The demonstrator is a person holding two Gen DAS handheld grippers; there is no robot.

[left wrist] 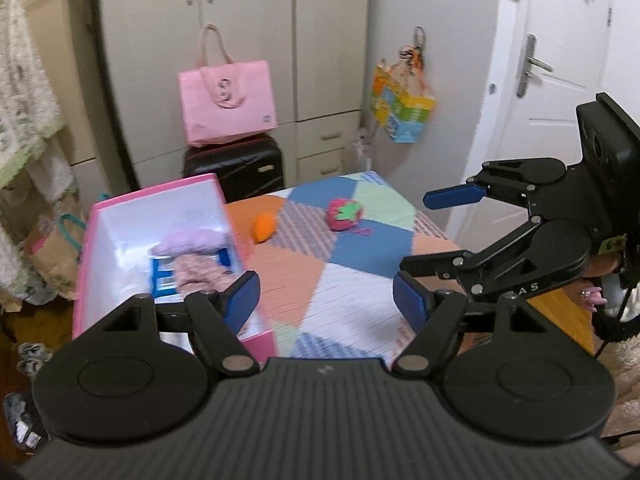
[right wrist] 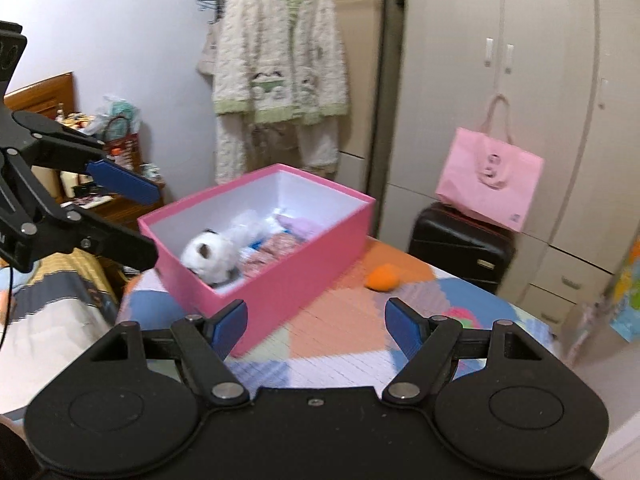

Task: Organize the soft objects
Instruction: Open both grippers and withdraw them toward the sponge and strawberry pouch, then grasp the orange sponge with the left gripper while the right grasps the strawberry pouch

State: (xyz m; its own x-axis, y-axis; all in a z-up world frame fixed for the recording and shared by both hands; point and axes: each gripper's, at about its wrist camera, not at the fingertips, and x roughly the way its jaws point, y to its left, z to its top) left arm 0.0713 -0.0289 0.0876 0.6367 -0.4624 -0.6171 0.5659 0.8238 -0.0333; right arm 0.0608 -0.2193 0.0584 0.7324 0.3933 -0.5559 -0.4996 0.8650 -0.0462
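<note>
Behind your counter (left wrist: 360,292) with its patchwork cloth stand a wardrobe (left wrist: 240,40), a black suitcase (left wrist: 236,168) and a pink tote bag (left wrist: 228,100) on top of it. The pink box (right wrist: 280,280) sits on the counter's left side, holding a white plush (right wrist: 212,252) and pinkish soft pieces. An orange plush (left wrist: 265,227) lies just right of the box; a strawberry plush (left wrist: 344,215) lies farther right, apart. Your left tool (left wrist: 328,300) and right tool (right wrist: 316,326) are both spread wide, holding nothing.
</note>
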